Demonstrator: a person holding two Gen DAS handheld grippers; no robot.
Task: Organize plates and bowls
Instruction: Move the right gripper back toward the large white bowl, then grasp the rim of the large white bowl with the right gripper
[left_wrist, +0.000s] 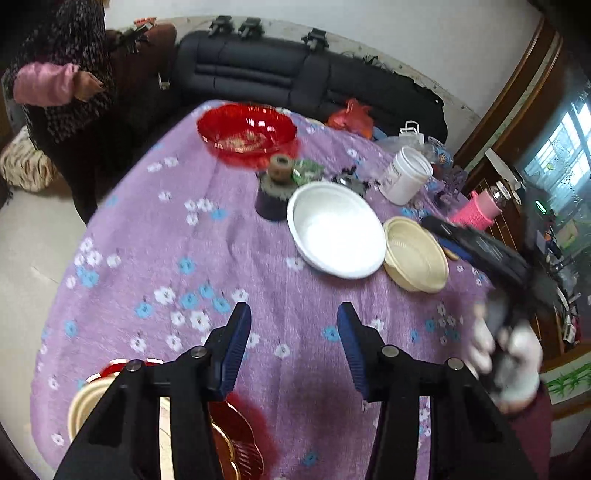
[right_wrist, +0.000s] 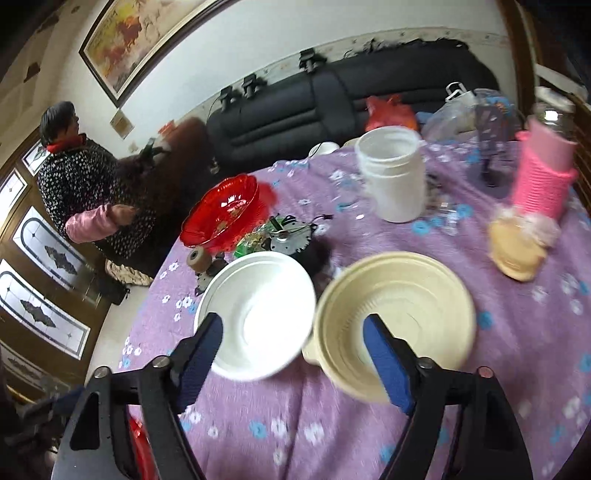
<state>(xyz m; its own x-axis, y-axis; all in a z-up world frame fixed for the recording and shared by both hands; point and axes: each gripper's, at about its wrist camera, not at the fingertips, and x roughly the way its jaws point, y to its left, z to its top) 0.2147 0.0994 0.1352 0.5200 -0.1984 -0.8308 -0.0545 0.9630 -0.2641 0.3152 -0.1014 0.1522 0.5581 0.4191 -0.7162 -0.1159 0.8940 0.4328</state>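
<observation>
Both hand-held grippers hang released over the bench (left_wrist: 155, 229), nothing between their pads: the left hand-held gripper (left_wrist: 293, 345) above bare purple cloth, the right hand-held gripper (right_wrist: 293, 363) just short of the white bowl (right_wrist: 258, 317). The cream bowl (right_wrist: 397, 321) sits touching the white bowl's right side, so a finger aimed at one rim could well nudge the other and slide both on the soft cloth. Behind the white bowl stands loose clutter, a small motor (right_wrist: 286, 240) and a white jar (right_wrist: 393, 173); a push that way might topple something. The red bowl (right_wrist: 225, 214) lies further behind, to the left. Nearer than the white bowl, under the left hand-held gripper, a stack of dishes (left_wrist: 225, 439) rests close to the bench edge and seems easy to knock off.
</observation>
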